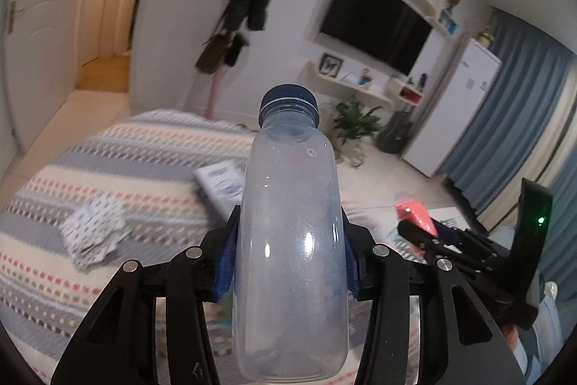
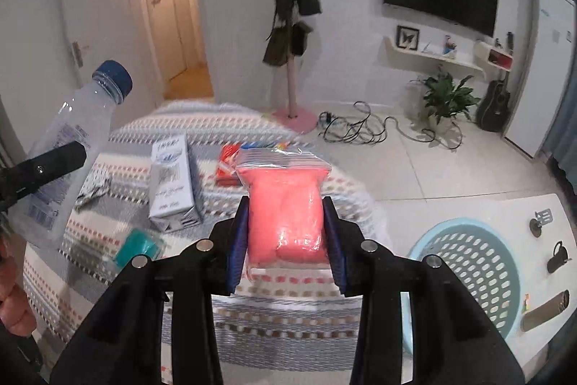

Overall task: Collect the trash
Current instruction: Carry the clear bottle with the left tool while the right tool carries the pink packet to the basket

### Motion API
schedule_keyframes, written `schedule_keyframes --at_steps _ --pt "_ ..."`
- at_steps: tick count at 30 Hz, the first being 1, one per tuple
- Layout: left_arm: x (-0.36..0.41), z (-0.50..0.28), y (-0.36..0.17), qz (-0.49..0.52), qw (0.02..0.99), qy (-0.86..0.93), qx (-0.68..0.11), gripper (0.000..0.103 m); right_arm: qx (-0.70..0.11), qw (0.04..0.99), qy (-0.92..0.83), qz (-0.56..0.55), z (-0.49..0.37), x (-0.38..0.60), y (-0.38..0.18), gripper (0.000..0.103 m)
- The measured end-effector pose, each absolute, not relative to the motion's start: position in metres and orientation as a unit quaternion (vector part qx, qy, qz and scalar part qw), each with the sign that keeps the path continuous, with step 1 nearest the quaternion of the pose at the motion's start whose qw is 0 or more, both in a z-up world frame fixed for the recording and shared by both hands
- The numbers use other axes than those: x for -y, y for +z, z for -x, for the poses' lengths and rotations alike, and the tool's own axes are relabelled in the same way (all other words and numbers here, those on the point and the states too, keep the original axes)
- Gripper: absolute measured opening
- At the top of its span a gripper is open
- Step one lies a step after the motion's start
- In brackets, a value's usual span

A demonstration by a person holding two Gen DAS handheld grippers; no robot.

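Left tool (image 1: 288, 251) clamps clear blue-capped bottle (image 1: 290, 240); right tool (image 2: 286, 237) clamps pink-filled zip bag (image 2: 286, 204).

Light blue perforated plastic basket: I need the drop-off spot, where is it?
The light blue perforated plastic basket sits lower right in the right wrist view, on the floor beside the patterned bed, right of the right gripper.

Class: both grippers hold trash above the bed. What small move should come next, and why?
Probably swing the right gripper, jaws clamped on the pink bag, over the blue basket at its lower right. The left gripper can follow with the bottle.
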State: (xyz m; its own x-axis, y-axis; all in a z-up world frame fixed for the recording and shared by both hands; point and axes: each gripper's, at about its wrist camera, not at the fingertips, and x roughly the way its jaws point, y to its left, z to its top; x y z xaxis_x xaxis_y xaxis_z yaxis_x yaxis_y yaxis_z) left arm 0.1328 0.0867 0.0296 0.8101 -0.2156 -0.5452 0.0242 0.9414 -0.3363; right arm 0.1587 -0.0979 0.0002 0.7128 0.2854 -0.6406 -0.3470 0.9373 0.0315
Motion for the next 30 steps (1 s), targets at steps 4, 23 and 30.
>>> schedule_keyframes --at_steps 4,23,30 --pt "-0.059 -0.142 0.038 0.146 0.940 -0.087 -0.297 0.045 -0.325 0.933 0.156 0.024 -0.160 0.125 0.012 0.035" --pt "0.102 -0.192 0.021 0.058 0.923 -0.201 -0.323 0.046 -0.332 0.943 0.033 -0.018 -0.171 0.263 -0.011 0.035" --pt "0.140 -0.211 -0.010 0.045 0.905 -0.232 -0.354 0.046 -0.361 0.931 0.005 -0.045 -0.176 0.303 -0.039 0.035"
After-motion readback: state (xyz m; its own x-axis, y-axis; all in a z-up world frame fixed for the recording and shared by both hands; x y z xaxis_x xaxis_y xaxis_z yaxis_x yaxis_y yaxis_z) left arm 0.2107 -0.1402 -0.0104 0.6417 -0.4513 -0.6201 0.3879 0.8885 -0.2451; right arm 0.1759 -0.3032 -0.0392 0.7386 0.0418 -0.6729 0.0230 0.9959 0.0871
